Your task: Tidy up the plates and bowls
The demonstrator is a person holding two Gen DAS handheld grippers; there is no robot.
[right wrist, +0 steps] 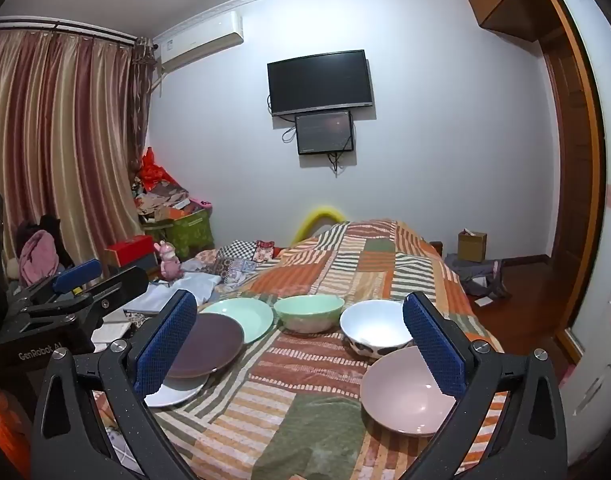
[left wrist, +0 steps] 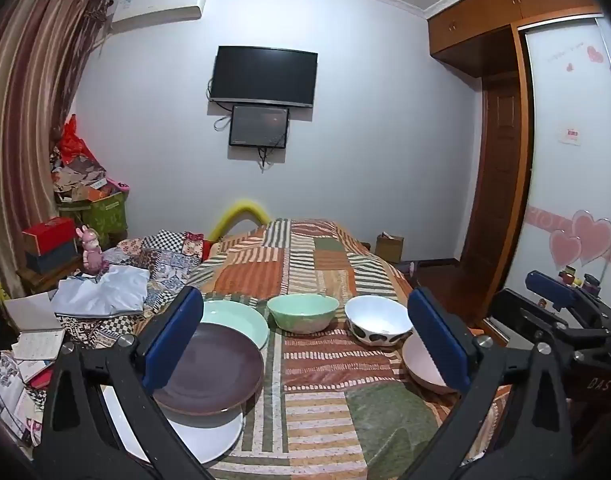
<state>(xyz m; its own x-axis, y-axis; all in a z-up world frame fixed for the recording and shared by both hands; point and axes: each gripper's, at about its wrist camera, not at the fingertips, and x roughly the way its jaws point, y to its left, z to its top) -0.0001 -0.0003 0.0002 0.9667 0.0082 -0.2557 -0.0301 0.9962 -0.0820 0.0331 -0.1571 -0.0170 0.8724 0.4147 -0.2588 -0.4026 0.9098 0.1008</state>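
Note:
Several dishes lie on a patchwork quilt (left wrist: pixel 313 360). At the left, a brown plate (left wrist: pixel 209 368) overlaps a white plate (left wrist: pixel 177 432) and a mint plate (left wrist: pixel 237 320). A green bowl (left wrist: pixel 301 312) sits in the middle. To its right are a white bowl with black spots (left wrist: pixel 377 320) and a pink bowl (left wrist: pixel 421 364). My left gripper (left wrist: pixel 305 340) hovers open in front of them, holding nothing. My right gripper (right wrist: pixel 301 344) is open too, with the pink bowl (right wrist: pixel 405 392) low by its right finger. In the right wrist view the brown plate (right wrist: pixel 209 344) sits by the left finger.
Folded clothes (left wrist: pixel 105 292), papers and books (left wrist: pixel 33 344) crowd the bed's left side, beside a pink toy figure (left wrist: pixel 91 254) and boxes. The bed's right edge drops to a wooden floor (right wrist: pixel 517 300). A wardrobe (left wrist: pixel 565 160) stands at the right.

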